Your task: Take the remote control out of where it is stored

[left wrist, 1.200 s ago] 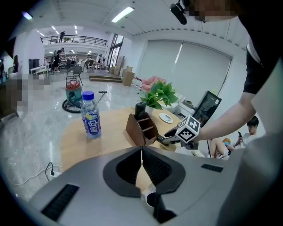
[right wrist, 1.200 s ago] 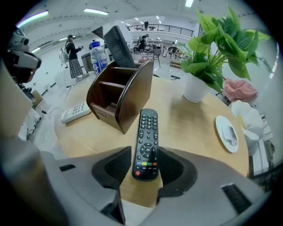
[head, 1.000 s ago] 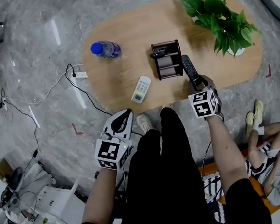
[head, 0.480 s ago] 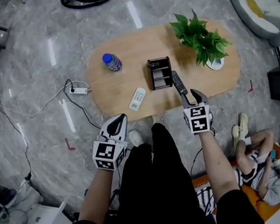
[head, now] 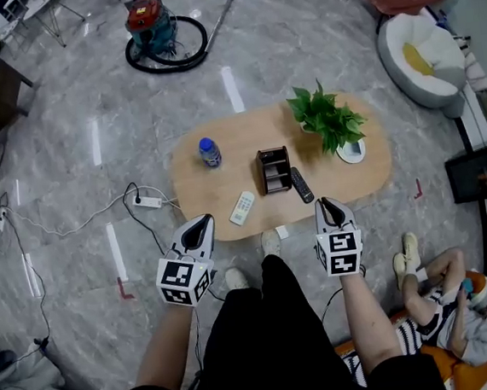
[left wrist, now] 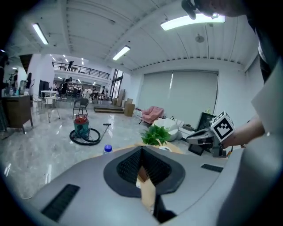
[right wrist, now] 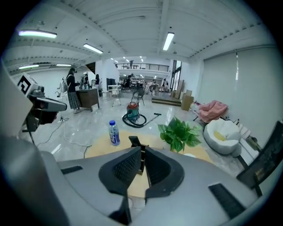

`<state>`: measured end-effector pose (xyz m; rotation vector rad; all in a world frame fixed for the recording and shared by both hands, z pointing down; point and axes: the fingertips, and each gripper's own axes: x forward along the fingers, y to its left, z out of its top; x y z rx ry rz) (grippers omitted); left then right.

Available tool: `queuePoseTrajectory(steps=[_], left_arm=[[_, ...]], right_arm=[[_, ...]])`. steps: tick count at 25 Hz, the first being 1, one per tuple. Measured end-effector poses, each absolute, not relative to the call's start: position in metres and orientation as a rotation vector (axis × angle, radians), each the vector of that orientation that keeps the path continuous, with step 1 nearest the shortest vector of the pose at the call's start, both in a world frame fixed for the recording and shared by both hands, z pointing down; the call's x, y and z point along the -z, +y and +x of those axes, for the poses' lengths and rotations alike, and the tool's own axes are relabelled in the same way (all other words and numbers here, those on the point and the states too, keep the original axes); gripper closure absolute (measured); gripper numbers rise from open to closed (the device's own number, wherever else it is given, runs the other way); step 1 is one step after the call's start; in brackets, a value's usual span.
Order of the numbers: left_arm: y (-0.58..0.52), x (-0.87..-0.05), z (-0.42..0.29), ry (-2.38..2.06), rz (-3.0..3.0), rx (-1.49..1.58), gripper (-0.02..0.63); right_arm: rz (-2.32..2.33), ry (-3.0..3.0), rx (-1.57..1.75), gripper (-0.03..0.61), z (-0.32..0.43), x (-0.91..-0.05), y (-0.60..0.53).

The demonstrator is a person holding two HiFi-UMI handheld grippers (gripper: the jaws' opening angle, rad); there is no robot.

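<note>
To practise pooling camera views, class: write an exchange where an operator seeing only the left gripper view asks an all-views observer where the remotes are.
Operator: My left hand-held gripper blocks most of the table. Is the black remote out of the holder?
Observer: Yes. The black remote lies flat on the table, beside the holder, on its right in the head view.
Operator: Any other remote?
Observer: A white remote lies left of the holder, by the table's near edge.
</note>
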<state>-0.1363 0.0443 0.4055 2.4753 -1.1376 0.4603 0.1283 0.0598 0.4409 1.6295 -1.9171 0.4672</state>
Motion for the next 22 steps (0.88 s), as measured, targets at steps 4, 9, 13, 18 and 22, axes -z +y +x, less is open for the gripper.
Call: queuePoseTrajectory(steps=[4,9,13,18,22], left_arm=[[0.046,-0.372,-0.147,-1.176,2.523,-0.414,0.607],[0.059,-0.33,-0.149,-1.189,2.564,-0.331,0.607],[0.066,-0.313,-0.15,-1.185,2.588,-0.292,0.607],[0.071,-0.314,-0.148,-1.139,2.583,-0.282,0.607],[0.073,-0.32,-0.146,-1.137,2.581,-0.281,0.607]], right_arm=[[1.729,-1.955,-0.461,0.546,0.124,-0.397,0.075],[1.779,-1.998,-0.402,0.546,0.112,-0.356,0.094],[1.783,-2.039,-0.362,0.546,0.103,-0.341,0.094],[1.753,-2.024,-0.298,0.547,0.095,-0.338,0.096],[1.711,-2.028,-0.262,0.546,0.089,-0.34,0.099]])
